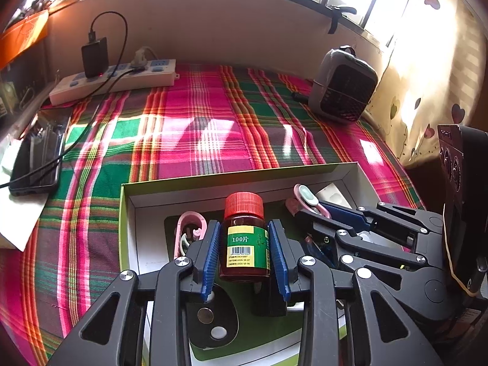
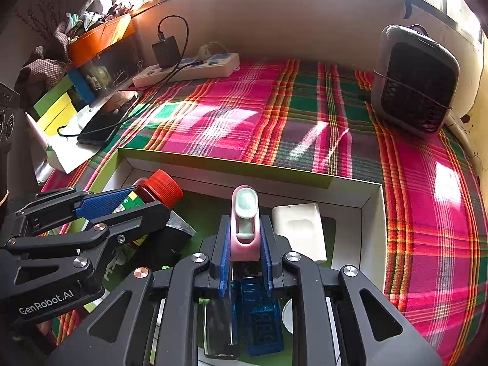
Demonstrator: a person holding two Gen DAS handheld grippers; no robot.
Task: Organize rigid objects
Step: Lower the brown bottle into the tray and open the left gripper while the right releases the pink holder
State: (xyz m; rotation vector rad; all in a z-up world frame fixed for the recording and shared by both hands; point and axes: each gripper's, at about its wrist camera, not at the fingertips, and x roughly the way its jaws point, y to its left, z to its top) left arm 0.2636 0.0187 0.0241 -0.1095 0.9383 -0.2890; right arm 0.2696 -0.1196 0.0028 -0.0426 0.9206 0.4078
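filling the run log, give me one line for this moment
left gripper: shut on pill bottle | right gripper: shut on pink clip | both over open box | stage: items held, not yet released

A brown pill bottle [image 1: 247, 238] with a red cap stood upright over the open box [image 1: 231, 180]; a pink clip [image 2: 244, 225] pointed up beside a white case [image 2: 300, 228].

left gripper [image 1: 245, 244] jaws clamped, right gripper [image 2: 245, 248] jaws clamped
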